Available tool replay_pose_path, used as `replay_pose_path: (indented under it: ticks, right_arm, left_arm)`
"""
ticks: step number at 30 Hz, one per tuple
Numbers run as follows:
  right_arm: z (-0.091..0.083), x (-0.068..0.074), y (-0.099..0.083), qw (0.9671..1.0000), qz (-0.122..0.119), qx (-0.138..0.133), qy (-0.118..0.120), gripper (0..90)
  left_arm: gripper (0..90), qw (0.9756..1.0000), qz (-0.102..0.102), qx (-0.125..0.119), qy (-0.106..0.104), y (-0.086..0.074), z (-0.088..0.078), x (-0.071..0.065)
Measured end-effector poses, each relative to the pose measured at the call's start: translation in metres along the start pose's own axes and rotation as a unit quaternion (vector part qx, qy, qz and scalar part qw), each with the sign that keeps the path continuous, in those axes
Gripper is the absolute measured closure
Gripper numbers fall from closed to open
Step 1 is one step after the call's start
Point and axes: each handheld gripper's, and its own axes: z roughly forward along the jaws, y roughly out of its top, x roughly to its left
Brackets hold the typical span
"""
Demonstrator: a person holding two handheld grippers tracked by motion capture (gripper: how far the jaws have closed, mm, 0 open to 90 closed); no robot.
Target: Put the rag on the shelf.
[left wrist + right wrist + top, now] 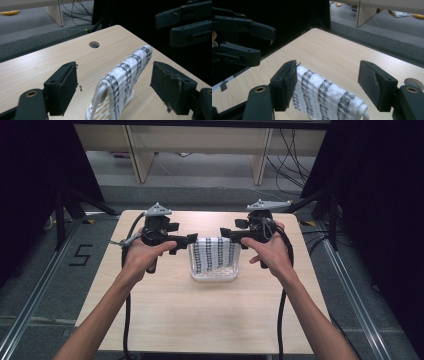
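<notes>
- Soft, bumpy white cloth (pixel 127 72) with dark stripes
- Smooth, pale wood table (pixel 210 310)
- Black matt plastic jaws with rough pads (pixel 372 82)

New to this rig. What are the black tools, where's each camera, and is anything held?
No robot: a person holds a hand-held gripper in each hand, left hand-held gripper and right hand-held gripper. One picture looks down from above the table; the other two come from cameras riding on each tool, looking along its jaws. On the table stands a clear container with a white, black-patterned cloth draped over its rim. Both tools are open, jaws on either side of the cloth's fold. Nothing is gripped.
</notes>
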Motion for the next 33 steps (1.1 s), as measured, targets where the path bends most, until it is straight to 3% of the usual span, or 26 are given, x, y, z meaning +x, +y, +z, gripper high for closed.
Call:
replay_pose_path:
  ticks: [5,8,13,18,19,22,23,26,31,32,33]
  right_arm:
    - [-0.005,0.005,-0.005,1.0000,0.000,-0.001,-0.001,30.7]
    - [-0.008,0.006,-0.007,0.9999,-0.015,-0.001,0.002,30.1]
    - [-0.011,0.011,-0.010,0.9999,-0.012,-0.001,0.001,29.6]
    - [-0.012,0.015,-0.013,0.9999,-0.017,0.002,0.001,29.2]
    - [-0.012,0.013,-0.014,0.9995,-0.033,0.000,0.000,29.2]
    - [-0.014,0.015,-0.017,0.9999,-0.014,0.001,0.000,29.0]
    - [-0.013,0.013,-0.018,0.9997,-0.026,0.000,0.003,28.9]
    - [-0.015,0.014,-0.021,0.9999,-0.014,0.000,0.004,28.9]
    - [-0.018,0.012,-0.025,0.9997,-0.023,-0.003,0.005,28.6]
    - [-0.019,0.014,-0.027,0.9999,-0.012,-0.002,0.004,28.5]
    - [-0.019,0.012,-0.027,0.9997,-0.024,-0.003,0.004,28.5]
  left_arm:
    - [20.3,1.0000,0.005,-0.001,-0.006,-0.008,-0.010,-0.005]
    - [19.5,1.0000,0.007,0.001,-0.007,-0.010,-0.014,-0.007]
    - [19.4,0.9999,0.013,-0.004,-0.011,-0.014,-0.019,-0.012]
    - [18.4,0.9993,0.037,0.006,0.002,-0.018,-0.025,-0.018]
    - [18.3,0.9994,0.036,0.004,-0.002,-0.019,-0.027,-0.020]
    - [18.3,0.9993,0.038,0.002,-0.005,-0.023,-0.031,-0.023]
    - [18.2,0.9993,0.038,0.001,-0.006,-0.024,-0.031,-0.023]
    - [18.1,0.9992,0.038,-0.001,-0.008,-0.029,-0.034,-0.025]
    - [18.0,0.9990,0.045,-0.001,-0.004,-0.039,-0.038,-0.027]
    - [17.9,0.9989,0.046,0.002,-0.003,-0.041,-0.039,-0.027]
    - [17.7,0.9990,0.043,0.002,-0.007,-0.045,-0.039,-0.027]
